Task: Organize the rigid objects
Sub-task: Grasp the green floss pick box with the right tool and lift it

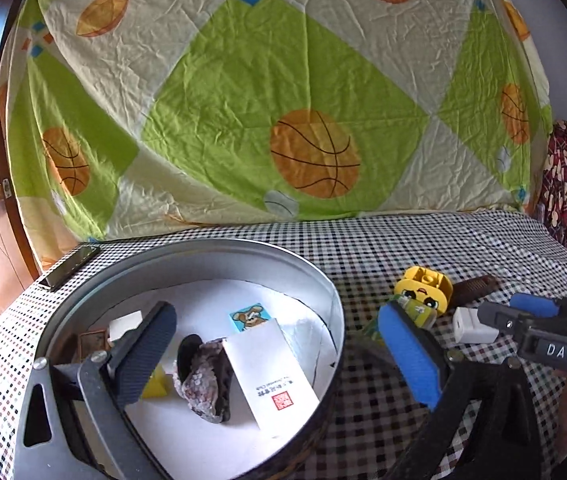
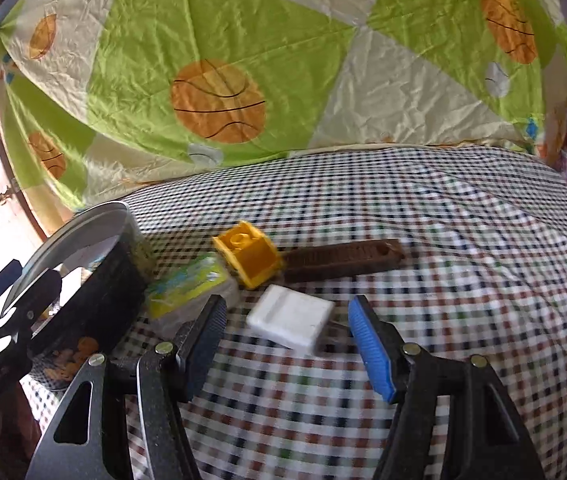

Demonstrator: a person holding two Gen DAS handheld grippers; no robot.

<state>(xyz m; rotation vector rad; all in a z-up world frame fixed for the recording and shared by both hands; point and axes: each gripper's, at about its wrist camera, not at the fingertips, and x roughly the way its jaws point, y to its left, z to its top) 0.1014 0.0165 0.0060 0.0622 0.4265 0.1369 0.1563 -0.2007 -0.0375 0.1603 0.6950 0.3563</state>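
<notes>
Left wrist view: I am holding my left tool (image 1: 279,350), released and holding nothing, over the round tin (image 1: 325,280), where the white card (image 1: 269,376) and rock (image 1: 203,376) are lying.
Right wrist view: I am aiming my right tool (image 2: 291,344), released too, at the white block (image 2: 291,320) lying on the desk (image 2: 463,240) between its fingers, so I can grab it for the tin.

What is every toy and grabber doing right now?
Left gripper: open, straddling the tin's rim.
Right gripper: open, near the white plug.
Round tin: open, things inside.
White plug: lying flat on the cloth.
Yellow block: tipped, outside the tin.
Brown bar: lying flat.
</notes>
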